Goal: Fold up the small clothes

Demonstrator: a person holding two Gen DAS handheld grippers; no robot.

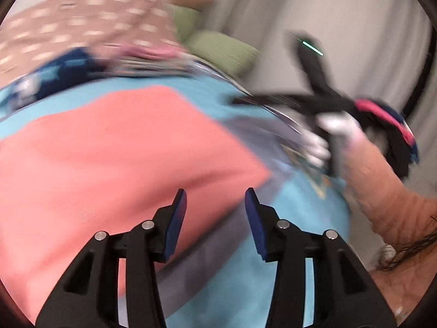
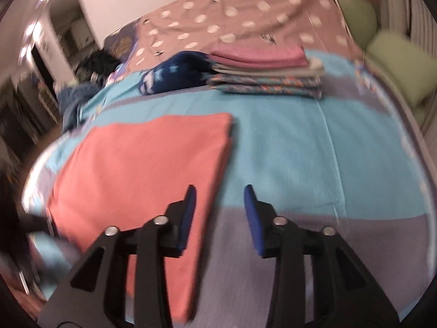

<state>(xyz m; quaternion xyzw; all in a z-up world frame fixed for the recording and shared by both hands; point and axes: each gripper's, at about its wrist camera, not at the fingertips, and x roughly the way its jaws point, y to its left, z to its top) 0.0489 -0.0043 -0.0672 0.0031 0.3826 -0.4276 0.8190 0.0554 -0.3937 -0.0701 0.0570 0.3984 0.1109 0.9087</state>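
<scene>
Both tongs empty, jaws apart — your left gripper (image 1: 215, 199) sits over the coral garment (image 1: 114, 147), right gripper (image 2: 220, 196) just off its right edge on the bed (image 2: 300, 142).

The folded cloth (image 2: 142, 169) lies flat on the bed (image 2: 286, 147), left of centre. Behind it, a stack of folded clothes (image 2: 266, 73) sits further back, a crumpled garment (image 2: 174, 75) just left of the stack, cushions (image 2: 393, 63) far right.
</scene>
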